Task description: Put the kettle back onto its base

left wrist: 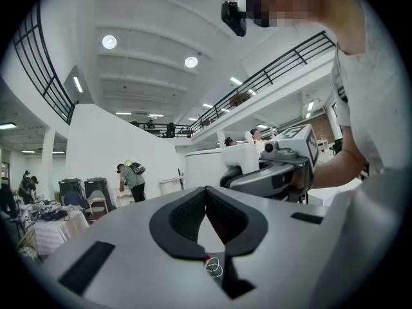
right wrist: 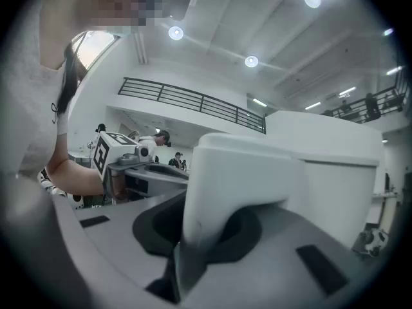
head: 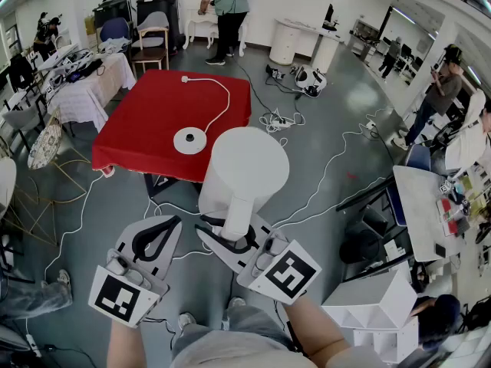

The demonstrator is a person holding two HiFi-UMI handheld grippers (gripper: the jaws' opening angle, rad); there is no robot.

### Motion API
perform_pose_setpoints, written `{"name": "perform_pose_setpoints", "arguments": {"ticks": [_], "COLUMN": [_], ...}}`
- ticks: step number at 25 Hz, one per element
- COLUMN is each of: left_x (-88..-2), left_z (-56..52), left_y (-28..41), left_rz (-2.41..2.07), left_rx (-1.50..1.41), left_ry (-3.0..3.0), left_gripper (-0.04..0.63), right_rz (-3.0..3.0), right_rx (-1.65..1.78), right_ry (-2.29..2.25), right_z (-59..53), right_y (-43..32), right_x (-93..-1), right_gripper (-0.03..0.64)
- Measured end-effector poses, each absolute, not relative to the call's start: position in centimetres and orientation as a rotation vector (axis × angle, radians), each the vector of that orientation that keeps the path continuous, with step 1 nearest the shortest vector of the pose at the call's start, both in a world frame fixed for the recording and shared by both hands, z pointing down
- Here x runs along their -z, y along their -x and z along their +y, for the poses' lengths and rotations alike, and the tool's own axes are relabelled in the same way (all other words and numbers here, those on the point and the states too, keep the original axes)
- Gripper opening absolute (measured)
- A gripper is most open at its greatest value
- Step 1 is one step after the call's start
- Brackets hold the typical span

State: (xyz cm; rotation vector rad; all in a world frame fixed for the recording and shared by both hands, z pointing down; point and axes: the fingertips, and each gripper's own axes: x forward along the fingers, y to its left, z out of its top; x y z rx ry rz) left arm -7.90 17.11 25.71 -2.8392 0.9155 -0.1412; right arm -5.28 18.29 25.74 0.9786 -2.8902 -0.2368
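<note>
A white kettle (head: pixel 244 171) hangs in the air in front of the red table (head: pixel 153 110), held by its handle (head: pixel 236 221). My right gripper (head: pixel 234 240) is shut on that handle, which fills the right gripper view (right wrist: pixel 238 192). The round white kettle base (head: pixel 189 139) lies on the red cloth near its front edge, and its cord (head: pixel 222 98) runs back to a plug. To the left of the kettle my left gripper (head: pixel 156 240) is shut with nothing in it. In the left gripper view its pads (left wrist: pixel 177 221) meet at the tip, with the kettle (left wrist: pixel 209 166) off to the right.
Cables (head: pixel 322 175) trail over the grey floor around the table. A wicker stand (head: pixel 46 144) and a cluttered table (head: pixel 84 75) sit at the left. A white table (head: pixel 422 198) and white shelf (head: pixel 376 305) are at the right. People stand at the back and right.
</note>
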Motion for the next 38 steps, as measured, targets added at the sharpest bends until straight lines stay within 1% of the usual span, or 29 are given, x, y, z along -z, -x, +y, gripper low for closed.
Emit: {"name": "perform_pose_setpoints", "arguments": {"ticks": [9, 15, 21, 33, 38], "left_x": [-26.0, -26.3, -26.6, -27.2, -27.2], "left_z": [17.2, 16.4, 15.5, 12.5, 9.4], "left_y": [11.9, 12.8, 11.0, 5.2, 4.6], "left_rz": [0.883, 0.897, 0.940, 1.132, 1.162], "left_rx": [0.152, 0.153, 0.144, 0.115, 0.101], "left_ry": [2.868, 2.873, 2.862, 2.794, 2.770], "left_gripper": [0.010, 0.011, 0.011, 0.011, 0.011], "right_rz": [-2.902, -2.934, -2.961, -2.946, -2.968], "right_rx": [0.225, 0.195, 0.211, 0.344, 0.344], "right_ry": [-0.982, -0.979, -0.878, -0.590, -0.571], "right_z": [18.4, 17.8, 17.3, 13.7, 10.7], "right_y": [9.6, 10.3, 8.8, 3.1, 2.3], "right_x": [-25.6, -25.5, -25.8, -26.7, -26.9], "right_gripper": [0.063, 0.063, 0.063, 0.063, 0.063]}}
